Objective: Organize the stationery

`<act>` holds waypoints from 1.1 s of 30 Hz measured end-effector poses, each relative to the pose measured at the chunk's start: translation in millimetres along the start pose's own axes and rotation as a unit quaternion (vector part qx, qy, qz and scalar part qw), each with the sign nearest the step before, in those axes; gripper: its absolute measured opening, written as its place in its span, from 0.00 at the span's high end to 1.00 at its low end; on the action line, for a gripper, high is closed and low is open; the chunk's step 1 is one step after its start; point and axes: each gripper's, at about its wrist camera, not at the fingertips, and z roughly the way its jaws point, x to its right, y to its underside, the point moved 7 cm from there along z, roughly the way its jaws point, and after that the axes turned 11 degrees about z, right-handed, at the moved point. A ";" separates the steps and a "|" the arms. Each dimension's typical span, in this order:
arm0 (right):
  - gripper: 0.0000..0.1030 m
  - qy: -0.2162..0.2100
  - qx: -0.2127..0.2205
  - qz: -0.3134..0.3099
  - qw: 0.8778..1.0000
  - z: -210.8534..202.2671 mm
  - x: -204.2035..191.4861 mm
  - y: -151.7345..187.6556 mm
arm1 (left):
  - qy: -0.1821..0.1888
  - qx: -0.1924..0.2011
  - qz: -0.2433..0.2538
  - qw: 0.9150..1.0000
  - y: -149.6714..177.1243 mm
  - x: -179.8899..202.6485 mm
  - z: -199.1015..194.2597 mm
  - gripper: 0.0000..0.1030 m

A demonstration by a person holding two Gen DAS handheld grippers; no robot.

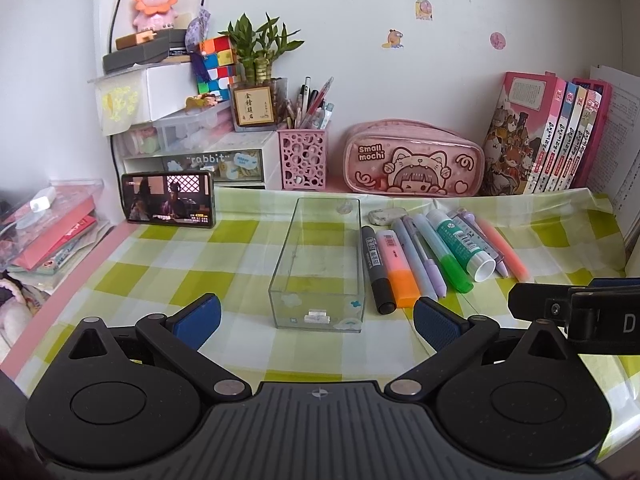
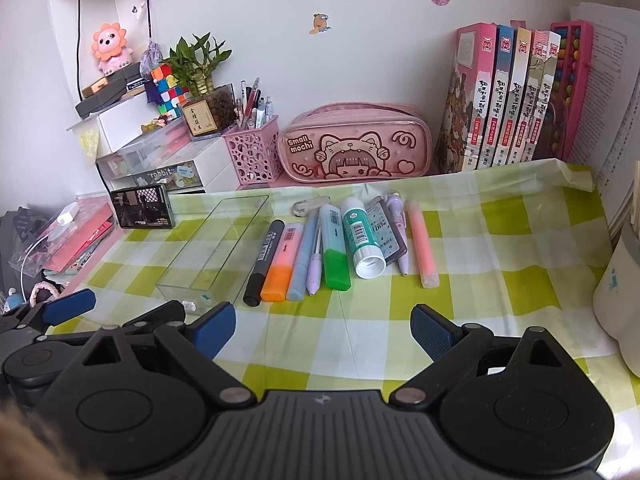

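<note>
With both the left gripper (image 1: 316,316) and right gripper (image 2: 323,330) spread wide and empty, a careless reach risks scattering the tightly packed markers (image 2: 304,252) beside the clear box (image 1: 320,264) mid-table

Right gripper (image 1: 576,308): in the left wrist view only its dark tip shows, cut off by the right edge.
Left gripper (image 2: 48,312): in the right wrist view, partly cut by the left edge.
White cup (image 2: 618,300): cut off by the right edge.
Printed sheets (image 1: 620,152): run out of frame, print too small to read.
Eraser (image 2: 310,206): far end hidden behind the blue highlighter (image 2: 306,256).
Phone (image 1: 170,199): picture on screen too blurred to make out.
Book spines (image 2: 516,100): small characters unreadable.
</note>
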 end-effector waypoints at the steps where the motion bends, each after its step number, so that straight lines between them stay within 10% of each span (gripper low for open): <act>1: 0.18 0.000 0.000 0.000 1.000 0.1 0.1 0.0 | 0.000 0.000 0.000 1.000 0.0 0.1 0.0 0.05; 33: 0.18 -0.002 -0.003 -0.003 1.000 6.3 -1.0 -0.6 | 0.008 0.003 0.001 1.000 3.9 -4.5 2.6 0.05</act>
